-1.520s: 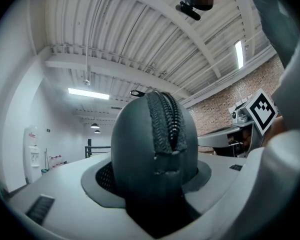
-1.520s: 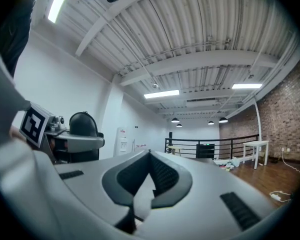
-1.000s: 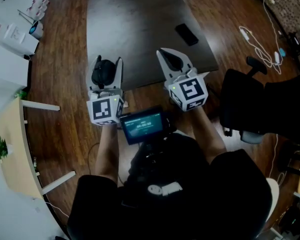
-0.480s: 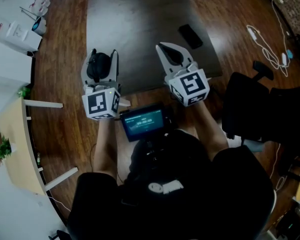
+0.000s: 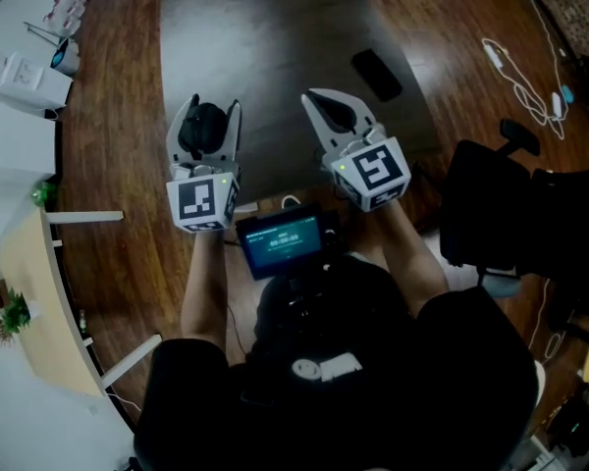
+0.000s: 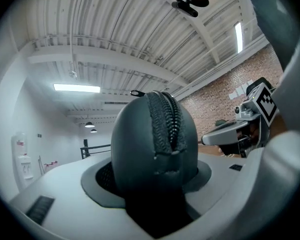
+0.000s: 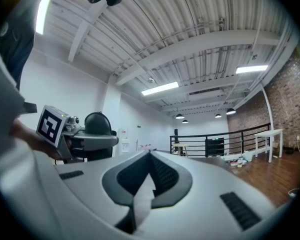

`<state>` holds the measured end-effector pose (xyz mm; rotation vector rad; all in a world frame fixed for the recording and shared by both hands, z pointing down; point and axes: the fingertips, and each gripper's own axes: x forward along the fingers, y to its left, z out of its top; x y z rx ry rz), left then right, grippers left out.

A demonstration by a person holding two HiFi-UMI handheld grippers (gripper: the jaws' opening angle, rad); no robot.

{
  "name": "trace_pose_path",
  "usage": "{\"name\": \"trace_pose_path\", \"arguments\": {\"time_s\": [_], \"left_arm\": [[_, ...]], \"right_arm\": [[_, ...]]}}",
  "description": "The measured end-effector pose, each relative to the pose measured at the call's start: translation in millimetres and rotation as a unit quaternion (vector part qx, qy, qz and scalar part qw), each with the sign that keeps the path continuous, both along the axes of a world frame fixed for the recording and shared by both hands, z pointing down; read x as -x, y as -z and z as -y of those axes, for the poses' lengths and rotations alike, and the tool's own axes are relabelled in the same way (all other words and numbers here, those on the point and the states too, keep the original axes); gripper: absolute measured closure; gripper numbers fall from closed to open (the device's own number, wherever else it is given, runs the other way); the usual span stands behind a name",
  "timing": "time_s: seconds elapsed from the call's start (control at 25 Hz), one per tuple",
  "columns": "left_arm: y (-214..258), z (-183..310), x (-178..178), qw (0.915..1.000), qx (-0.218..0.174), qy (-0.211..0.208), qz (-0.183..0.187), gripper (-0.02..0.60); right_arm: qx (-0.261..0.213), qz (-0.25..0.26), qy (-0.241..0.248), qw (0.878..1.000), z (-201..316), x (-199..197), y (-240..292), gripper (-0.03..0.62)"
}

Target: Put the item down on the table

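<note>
A dark, rounded zippered case (image 5: 204, 130) sits between the jaws of my left gripper (image 5: 209, 114), which is shut on it. In the left gripper view the case (image 6: 152, 144) fills the middle, zipper facing the camera, and both jaws press its sides. My right gripper (image 5: 326, 106) is beside it, shut with nothing in it; its pads (image 7: 157, 176) meet in the right gripper view. Both grippers hang over the near edge of the dark table (image 5: 265, 37) and tilt upward, so their cameras see the ceiling.
A flat black phone-like object (image 5: 376, 74) lies on the table at the right. A black office chair (image 5: 515, 214) stands at the right, white cables (image 5: 520, 62) lie on the wooden floor, and a white desk (image 5: 20, 67) and a pale side table (image 5: 34, 292) stand at the left.
The head view has shifted slightly. Both grippers stay in about the same place at the table's near edge, and the left keeps its hold on the case.
</note>
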<state>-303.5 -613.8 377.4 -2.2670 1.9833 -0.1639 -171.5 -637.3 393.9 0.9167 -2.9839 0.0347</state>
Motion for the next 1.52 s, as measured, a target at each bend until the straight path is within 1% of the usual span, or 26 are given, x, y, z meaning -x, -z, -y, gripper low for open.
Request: {"name": "trace_pose_path", "arguments": {"time_s": [0.12, 0.24, 0.32, 0.36, 0.4, 0.44, 0.48, 0.52, 0.56, 0.6, 0.68, 0.72, 0.76, 0.8, 0.84, 0.88, 0.92, 1.0, 1.28, 1.4, 1.44, 1.52], "left_arm": [[-26.4, 25.3, -5.0, 0.9979, 0.044, -0.038, 0.027, 0.330], [-60.7, 49.4, -4.2, 0.9906, 0.096, -0.085, 0.047, 0.330], [-90.3, 62.5, -4.2, 0.9803, 0.141, -0.120, 0.070, 0.330], [-107.1, 68.4, -6.3, 0.9727, 0.166, -0.139, 0.085, 0.330], [-125.5, 73.4, -9.9, 0.9630, 0.193, -0.160, 0.099, 0.330], [-145.0, 76.7, -14.9, 0.9510, 0.222, -0.183, 0.114, 0.330], [-164.7, 78.6, -21.0, 0.9366, 0.250, -0.208, 0.129, 0.330], [-184.1, 79.4, -28.1, 0.9198, 0.277, -0.235, 0.148, 0.330], [-203.3, 79.3, -35.7, 0.9005, 0.302, -0.262, 0.170, 0.330], [-222.1, 78.1, -42.9, 0.8789, 0.327, -0.289, 0.193, 0.330], [-257.0, 72.4, -52.8, 0.8316, 0.377, -0.333, 0.236, 0.330], [-272.2, 68.9, -54.8, 0.8080, 0.403, -0.348, 0.253, 0.330], [-284.6, 66.5, -56.3, 0.7865, 0.426, -0.359, 0.267, 0.330], [-293.7, 65.4, -58.8, 0.7686, 0.443, -0.370, 0.276, 0.330], [-300.7, 65.2, -62.5, 0.7540, 0.457, -0.380, 0.280, 0.330], [-307.1, 65.5, -66.1, 0.7427, 0.469, -0.388, 0.280, 0.330], [-312.8, 66.2, -68.7, 0.7346, 0.479, -0.392, 0.279, 0.330], [-322.7, 66.6, -72.3, 0.7228, 0.494, -0.396, 0.276, 0.330], [-351.0, 57.8, -79.2, 0.6872, 0.531, -0.408, 0.282, 0.327], [-360.2, 53.9, -75.7, 0.6781, 0.543, -0.405, 0.283, 0.321], [-361.8, 53.9, -75.2, 0.6770, 0.546, -0.405, 0.282, 0.318], [-362.2, 56.0, -76.2, 0.6780, 0.547, -0.405, 0.278, 0.318]], "right_arm": [[0.000, -0.004, 0.002, 1.000, 16.7, 8.4, -5.2, 0.585], [0.003, -0.022, -0.001, 1.000, 35.5, 22.9, -11.6, 0.585], [0.003, -0.029, -0.002, 1.000, 45.7, 32.6, -16.6, 0.585], [0.005, -0.034, -0.003, 0.999, 50.8, 35.5, -20.2, 0.585], [0.010, -0.038, -0.005, 0.999, 55.8, 37.0, -24.6, 0.585], [0.015, -0.042, -0.008, 0.999, 60.4, 37.7, -29.6, 0.585], [0.021, -0.046, -0.012, 0.999, 64.8, 37.8, -34.4, 0.585], [0.025, -0.051, -0.015, 0.998, 69.1, 37.1, -38.7, 0.585], [0.027, -0.054, -0.020, 0.998, 73.7, 35.4, -42.4, 0.585], [0.029, -0.057, -0.025, 0.998, 78.4, 32.9, -45.6, 0.585], [0.030, -0.061, -0.034, 0.997, 87.1, 27.6, -50.2, 0.585], [0.031, -0.062, -0.039, 0.997, 91.0, 25.2, -52.1, 0.585], [0.034, -0.064, -0.044, 0.996, 94.7, 22.6, -54.3, 0.585], [0.038, -0.064, -0.049, 0.996, 98.3, 19.9, -57.1, 0.585], [0.042, -0.065, -0.053, 0.996, 101.8, 17.1, -60.0, 0.585], [0.045, -0.066, -0.057, 0.995, 105.0, 14.6, -62.5, 0.585], [0.046, -0.068, -0.060, 0.995, 107.7, 12.8, -64.3, 0.585], [0.048, -0.074, -0.065, 0.994, 110.7, 10.8, -66.6, 0.585], [0.062, -0.081, -0.074, 0.992, 110.4, 7.6, -77.8, 0.585], [0.065, -0.087, -0.075, 0.991, 109.8, 7.4, -80.2, 0.585], [0.066, -0.086, -0.076, 0.991, 110.3, 7.0, -80.7, 0.585], [0.067, -0.083, -0.078, 0.991, 112.2, 5.3, -81.8, 0.585]]}}
